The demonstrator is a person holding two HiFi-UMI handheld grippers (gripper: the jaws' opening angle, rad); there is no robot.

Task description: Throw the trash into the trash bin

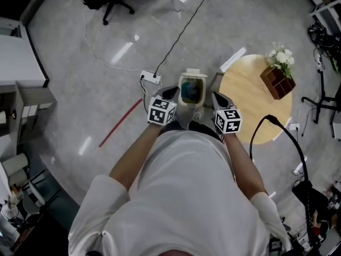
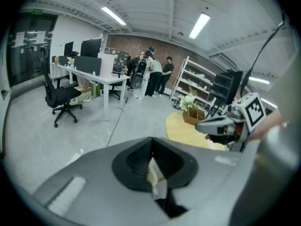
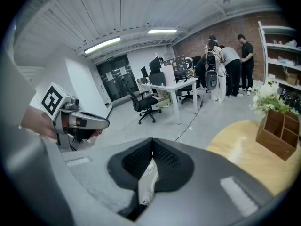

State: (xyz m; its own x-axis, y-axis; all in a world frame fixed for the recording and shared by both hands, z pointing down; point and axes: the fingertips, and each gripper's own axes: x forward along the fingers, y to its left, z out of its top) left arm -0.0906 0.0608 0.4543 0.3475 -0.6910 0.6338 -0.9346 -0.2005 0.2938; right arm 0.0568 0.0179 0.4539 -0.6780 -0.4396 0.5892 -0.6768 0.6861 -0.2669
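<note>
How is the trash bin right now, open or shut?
Open: the head view looks straight down into the trash bin, showing its bluish inside.

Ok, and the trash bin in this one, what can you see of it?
The trash bin is small and cream-coloured, plastic by its look, roughly rectangular with rounded corners. Its top is open on a dark bluish inside, with a lid or flap at the far edge. It is upright, with grey floor around it, beside the round wooden table and near a white power strip. It shows between the left gripper and the right gripper; whether either touches it cannot be told.
</note>
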